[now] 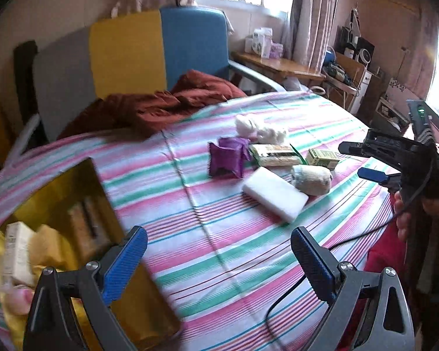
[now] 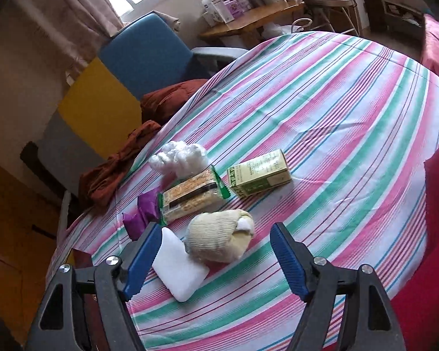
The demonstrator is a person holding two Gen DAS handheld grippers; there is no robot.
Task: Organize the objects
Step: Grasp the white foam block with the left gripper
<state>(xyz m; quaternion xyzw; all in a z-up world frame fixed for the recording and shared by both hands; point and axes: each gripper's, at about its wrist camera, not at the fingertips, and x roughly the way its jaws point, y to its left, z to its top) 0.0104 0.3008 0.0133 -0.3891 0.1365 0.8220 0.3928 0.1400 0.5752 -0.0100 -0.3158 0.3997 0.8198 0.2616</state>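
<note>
Several items lie on the striped bedsheet [image 1: 219, 242]: a white block [image 1: 273, 194] [image 2: 178, 272], a beige bandage roll [image 1: 311, 180] [image 2: 219, 239], a green box [image 1: 322, 158] [image 2: 259, 174], a flat green-edged packet [image 1: 273, 153] [image 2: 191, 196], a purple pouch [image 1: 226, 158] [image 2: 145, 213] and white cotton [image 1: 259, 127] [image 2: 178, 158]. A gold tin [image 1: 82, 234] at the left holds a box and yellow cloth. My left gripper [image 1: 219, 260] is open and empty beside the tin. My right gripper [image 2: 215, 260] is open, just above the bandage roll and white block; it also shows in the left wrist view [image 1: 360, 161].
A rust-red cloth [image 1: 161, 105] lies at the bed's far edge before a grey, yellow and blue headboard [image 1: 125, 49]. A wooden desk [image 1: 278, 64] with boxes stands under the window. A black cable [image 1: 292, 289] trails across the sheet. Red bedding [image 2: 436, 234] lies at the right.
</note>
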